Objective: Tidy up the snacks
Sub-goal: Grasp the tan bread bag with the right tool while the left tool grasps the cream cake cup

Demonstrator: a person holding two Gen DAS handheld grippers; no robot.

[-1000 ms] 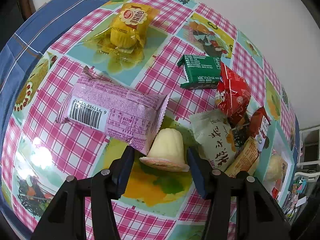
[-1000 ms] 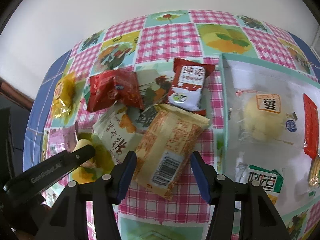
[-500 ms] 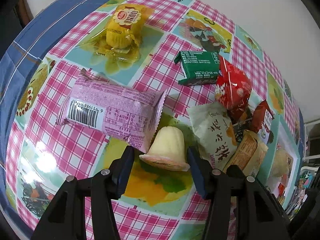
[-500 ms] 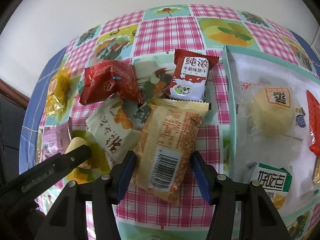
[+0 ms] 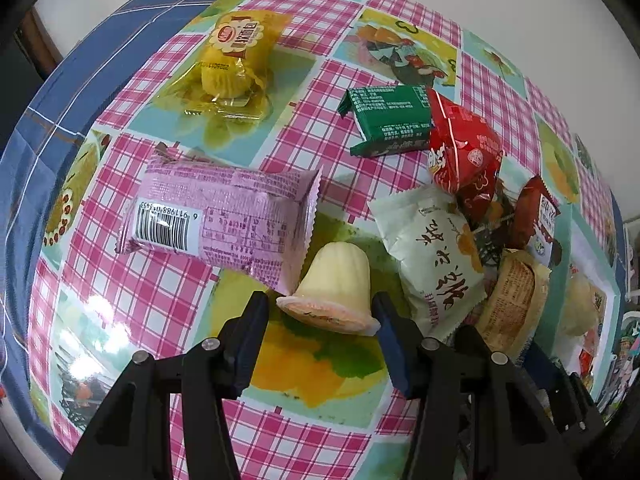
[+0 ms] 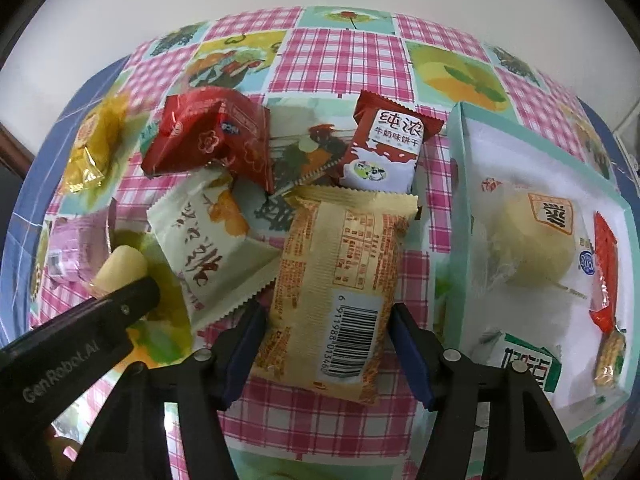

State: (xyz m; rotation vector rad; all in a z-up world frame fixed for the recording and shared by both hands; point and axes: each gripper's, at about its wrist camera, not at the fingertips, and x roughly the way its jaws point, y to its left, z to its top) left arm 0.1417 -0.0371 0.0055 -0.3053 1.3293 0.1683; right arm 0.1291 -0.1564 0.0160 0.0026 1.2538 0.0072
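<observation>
My left tool (image 5: 320,312) straddles the jelly cup (image 5: 334,286) lying on its side, jaws spread, not pinching. My right tool (image 6: 326,332) has just been opening, jaws spread around the tan packet (image 6: 340,280), clear of it; I judge both are lining up grasps. Beyond sit loose snacks on the surface (image 6: 340,48); the tray (image 6: 460,200) lies right, ready to receive them

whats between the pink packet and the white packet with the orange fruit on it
The pale yellow jelly cup, lying on its side between the pink packet and white packet, clearest in the left wrist view.
</observation>
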